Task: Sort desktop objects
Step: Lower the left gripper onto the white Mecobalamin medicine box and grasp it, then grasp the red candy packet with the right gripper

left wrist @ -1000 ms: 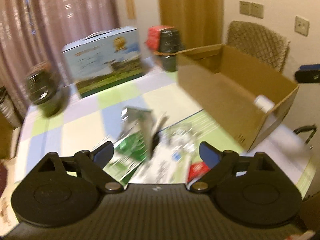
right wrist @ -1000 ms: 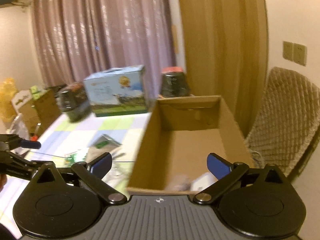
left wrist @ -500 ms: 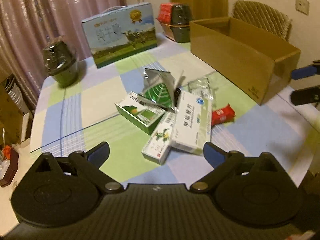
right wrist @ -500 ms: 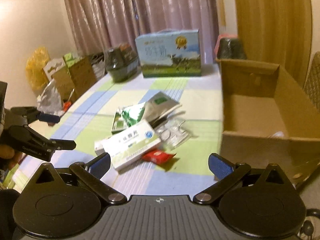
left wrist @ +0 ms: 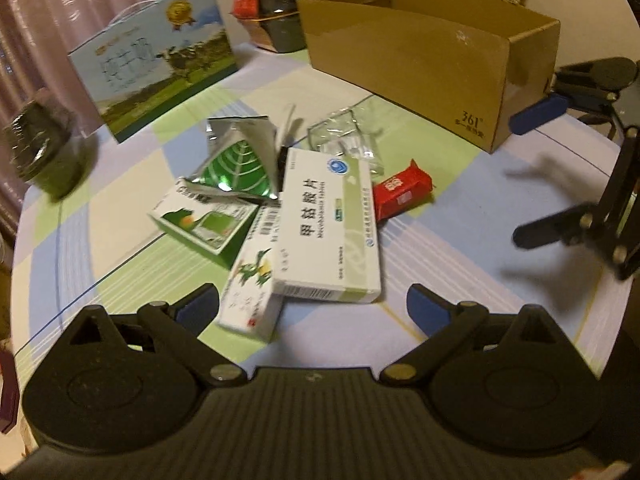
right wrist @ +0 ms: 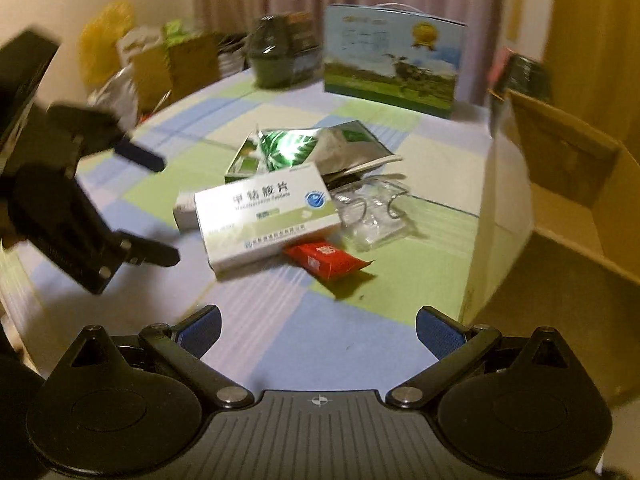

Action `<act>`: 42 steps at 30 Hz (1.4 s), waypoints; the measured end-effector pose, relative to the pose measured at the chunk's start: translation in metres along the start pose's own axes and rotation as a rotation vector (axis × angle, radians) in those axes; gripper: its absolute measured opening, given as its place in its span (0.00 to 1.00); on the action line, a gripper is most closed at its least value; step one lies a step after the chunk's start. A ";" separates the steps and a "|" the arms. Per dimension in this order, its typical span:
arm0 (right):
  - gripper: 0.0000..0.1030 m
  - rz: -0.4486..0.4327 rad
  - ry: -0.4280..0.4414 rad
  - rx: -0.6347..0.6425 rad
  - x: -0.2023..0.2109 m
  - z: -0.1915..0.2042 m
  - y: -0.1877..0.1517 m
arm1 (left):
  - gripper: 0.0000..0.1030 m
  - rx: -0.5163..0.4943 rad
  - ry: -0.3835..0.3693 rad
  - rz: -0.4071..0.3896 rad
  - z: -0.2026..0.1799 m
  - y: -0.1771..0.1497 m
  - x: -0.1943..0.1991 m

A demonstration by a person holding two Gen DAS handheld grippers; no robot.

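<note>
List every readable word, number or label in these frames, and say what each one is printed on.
"361°" on the end of the cardboard box; the small line under it is too small to read.
"甲钴胺片" on the large white medicine box; the Latin line and small print below are blurred.
Milk gift box: large characters, blurred.
Red packet: white characters, unreadable.
Green box and narrow white box: print too blurred.

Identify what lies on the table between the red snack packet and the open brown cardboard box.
Only bare checked tablecloth separates the red snack packet from the brown cardboard box; the left wrist view shows this best.
</note>
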State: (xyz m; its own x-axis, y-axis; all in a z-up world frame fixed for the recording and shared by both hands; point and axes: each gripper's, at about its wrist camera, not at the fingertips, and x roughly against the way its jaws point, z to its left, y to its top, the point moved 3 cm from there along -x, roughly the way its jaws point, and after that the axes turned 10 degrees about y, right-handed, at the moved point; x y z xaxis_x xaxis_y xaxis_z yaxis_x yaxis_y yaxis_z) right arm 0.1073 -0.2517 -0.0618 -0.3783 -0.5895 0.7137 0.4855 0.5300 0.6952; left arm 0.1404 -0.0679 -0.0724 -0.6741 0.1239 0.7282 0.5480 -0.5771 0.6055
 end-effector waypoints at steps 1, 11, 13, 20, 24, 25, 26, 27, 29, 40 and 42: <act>0.98 0.005 -0.002 0.026 -0.004 0.001 -0.001 | 0.96 -0.006 -0.006 0.000 -0.002 0.002 -0.005; 0.82 0.080 0.022 0.179 -0.043 -0.002 -0.002 | 0.90 -0.103 -0.004 -0.021 -0.018 0.011 -0.034; 0.80 0.084 0.017 0.184 -0.048 -0.005 0.000 | 0.86 -0.117 0.002 -0.020 -0.019 0.011 -0.040; 0.74 0.091 0.004 0.231 -0.060 -0.010 0.012 | 0.67 -0.123 -0.001 -0.026 -0.020 0.012 -0.047; 0.69 0.097 0.012 0.249 -0.071 -0.010 0.020 | 0.66 -0.109 -0.007 -0.034 -0.015 0.011 -0.042; 0.68 0.100 0.014 0.252 -0.074 -0.011 0.022 | 0.66 -0.106 -0.012 -0.033 -0.012 0.010 -0.040; 0.65 0.103 0.016 0.254 -0.078 -0.011 0.024 | 0.66 -0.103 -0.019 -0.032 -0.010 0.009 -0.039; 0.61 0.109 0.019 0.252 -0.082 -0.012 0.026 | 0.66 -0.103 -0.023 -0.029 -0.008 0.008 -0.038; 0.57 0.119 0.024 0.243 -0.088 -0.015 0.029 | 0.66 -0.110 -0.028 -0.030 -0.006 0.006 -0.036; 0.24 0.171 0.043 0.126 -0.078 -0.022 0.025 | 0.66 -0.116 -0.085 -0.015 -0.002 -0.008 -0.021; 0.24 0.181 0.039 0.094 -0.067 -0.020 0.018 | 0.66 -0.123 -0.110 -0.010 -0.005 -0.011 -0.015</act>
State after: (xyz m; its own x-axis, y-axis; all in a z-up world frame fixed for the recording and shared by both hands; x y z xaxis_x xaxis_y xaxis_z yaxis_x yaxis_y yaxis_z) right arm 0.1569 -0.2152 -0.0985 -0.2600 -0.5020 0.8249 0.4661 0.6829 0.5625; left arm 0.1423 -0.0669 -0.0921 -0.6168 0.2139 0.7575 0.4721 -0.6694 0.5736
